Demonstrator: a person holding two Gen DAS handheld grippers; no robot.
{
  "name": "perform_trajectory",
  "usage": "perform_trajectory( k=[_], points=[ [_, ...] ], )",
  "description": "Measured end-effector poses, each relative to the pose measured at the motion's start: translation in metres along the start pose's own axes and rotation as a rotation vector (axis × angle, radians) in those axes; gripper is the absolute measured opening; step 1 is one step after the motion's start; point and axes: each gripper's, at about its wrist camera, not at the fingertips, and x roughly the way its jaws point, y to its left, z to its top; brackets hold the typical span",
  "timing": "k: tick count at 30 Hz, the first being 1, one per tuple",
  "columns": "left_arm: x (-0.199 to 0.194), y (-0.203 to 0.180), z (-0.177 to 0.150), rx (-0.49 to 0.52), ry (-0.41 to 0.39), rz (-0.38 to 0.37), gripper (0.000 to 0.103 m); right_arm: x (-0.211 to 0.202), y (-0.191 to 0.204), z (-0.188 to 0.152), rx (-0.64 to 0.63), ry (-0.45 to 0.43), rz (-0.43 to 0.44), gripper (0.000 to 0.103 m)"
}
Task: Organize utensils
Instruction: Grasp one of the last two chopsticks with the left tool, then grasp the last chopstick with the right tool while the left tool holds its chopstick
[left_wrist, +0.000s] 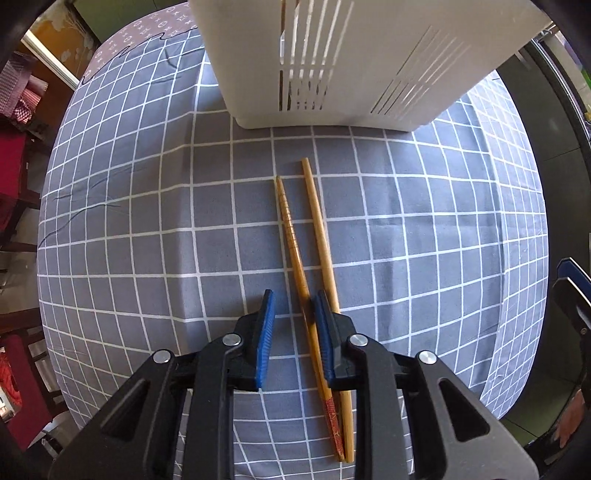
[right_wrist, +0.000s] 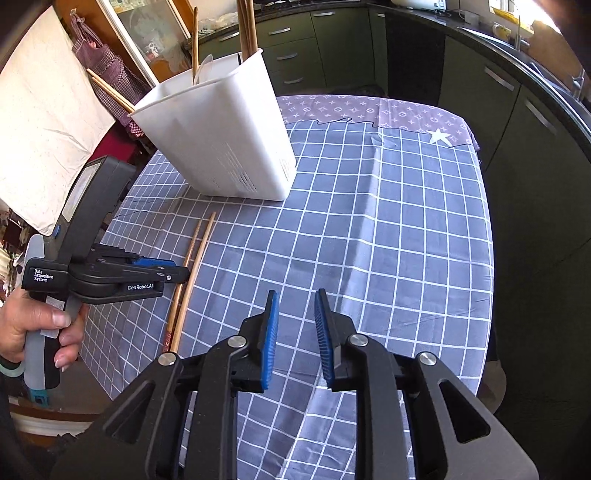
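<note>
Left fingers (left_wrist: 267, 332) open astride chopsticks (left_wrist: 295, 240); more chopsticks in white basket (right_wrist: 221, 147).

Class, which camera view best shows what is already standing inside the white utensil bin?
The right wrist view: the white utensil bin shows its open top with chopsticks sticking out. The left wrist view shows only its slotted lower wall.

Kitchen setting, sunlit. Desk (right_wrist: 388, 229) draped in grey cloth with white grid, purple patterned band at far edge. Dark green cabinets (right_wrist: 332, 48) with bar handles along far and right walls, under a black countertop (right_wrist: 517, 55). Wooden glass-fronted cupboard (right_wrist: 147, 33) at left, checked bag (right_wrist: 99, 62) hanging beside it, white cloth (right_wrist: 44, 122) nearer.
</note>
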Motion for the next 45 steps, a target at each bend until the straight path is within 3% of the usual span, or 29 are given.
perform_trajectory(
  k=[2, 5, 11, 19, 22, 25, 30, 45],
  points=[
    [0.002, -0.006, 0.005, 0.006, 0.001, 0.013, 0.021, 0.001, -0.002, -0.002, 0.002, 0.004, 0.001, 0.023],
    [0.001, -0.011, 0.011, 0.02, -0.003, 0.033, 0.01, 0.004, -0.004, -0.006, 0.002, 0.012, -0.003, 0.023],
    [-0.007, 0.005, 0.011, -0.002, -0.005, -0.019, 0.006, 0.007, -0.003, -0.009, 0.002, 0.032, -0.008, 0.023],
    [-0.064, 0.017, 0.001, 0.053, -0.153, -0.06, 0.006, 0.018, 0.014, -0.006, -0.021, 0.082, -0.01, 0.023],
    [-0.092, 0.02, -0.008, 0.084, -0.232, -0.06, 0.006, 0.025, 0.028, -0.002, -0.04, 0.107, -0.004, 0.024],
    [-0.114, 0.027, -0.017, 0.11, -0.301, -0.069, 0.006, 0.035, 0.045, 0.003, -0.063, 0.135, 0.002, 0.031],
    [-0.134, 0.029, -0.035, 0.156, -0.396, -0.052, 0.006, 0.058, 0.079, 0.009, -0.117, 0.185, 0.006, 0.031],
    [-0.143, 0.043, -0.055, 0.197, -0.473, -0.059, 0.006, 0.123, 0.131, 0.039, -0.155, 0.305, -0.031, 0.02]
  ],
)
